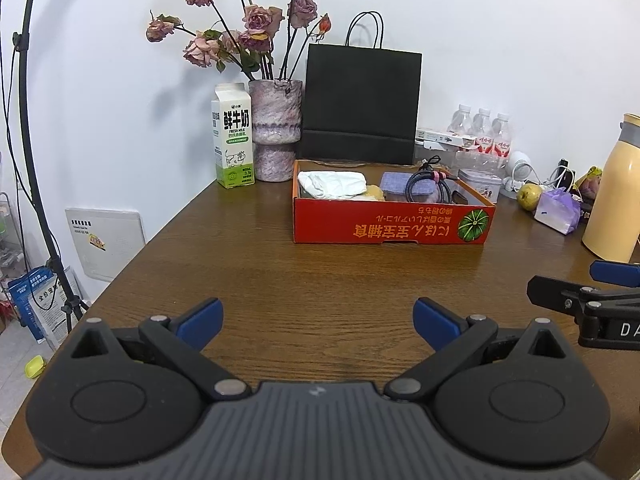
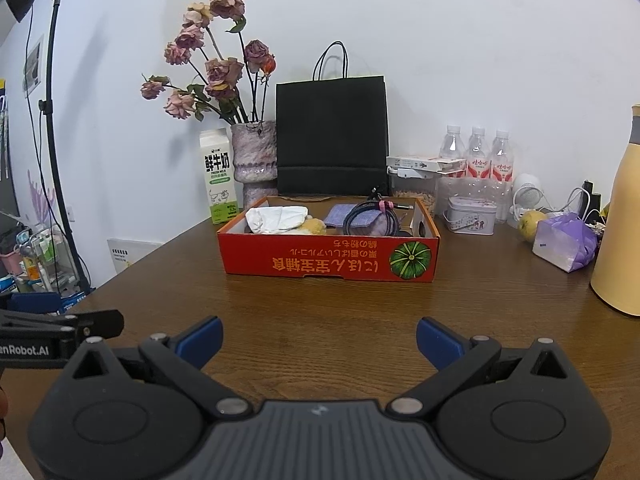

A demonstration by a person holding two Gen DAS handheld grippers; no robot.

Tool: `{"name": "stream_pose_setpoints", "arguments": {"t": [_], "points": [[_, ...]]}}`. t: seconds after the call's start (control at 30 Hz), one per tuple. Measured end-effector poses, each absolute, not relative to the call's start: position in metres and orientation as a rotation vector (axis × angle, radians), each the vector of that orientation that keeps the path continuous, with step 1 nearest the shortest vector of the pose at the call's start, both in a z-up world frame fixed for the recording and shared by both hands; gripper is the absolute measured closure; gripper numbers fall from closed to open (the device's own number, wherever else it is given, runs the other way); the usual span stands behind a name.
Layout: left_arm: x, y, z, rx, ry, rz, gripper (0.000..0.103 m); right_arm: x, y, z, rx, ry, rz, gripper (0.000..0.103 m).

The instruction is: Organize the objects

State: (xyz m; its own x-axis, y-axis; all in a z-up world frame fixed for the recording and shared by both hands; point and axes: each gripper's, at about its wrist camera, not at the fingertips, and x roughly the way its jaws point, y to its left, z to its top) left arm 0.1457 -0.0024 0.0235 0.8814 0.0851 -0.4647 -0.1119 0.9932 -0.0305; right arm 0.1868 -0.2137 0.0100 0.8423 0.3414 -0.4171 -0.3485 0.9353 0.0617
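Red cardboard box sits mid-table, far from me, already holding the white cloth, purple pouch and coiled cable. I've got the left gripper and right gripper spread wide, empty, hovering over bare wood, ready for whatever loose item I judge comes next.
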Motion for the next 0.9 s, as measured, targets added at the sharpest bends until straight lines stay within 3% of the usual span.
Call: {"name": "stream_pose_setpoints", "arguments": {"t": [0.9], "points": [[0.1425,-0.0082,0.0255,-0.050,0.479,0.067,0.000,0.1859,-0.2177,0.0117,-0.017,0.440,0.363,0.000]]}}
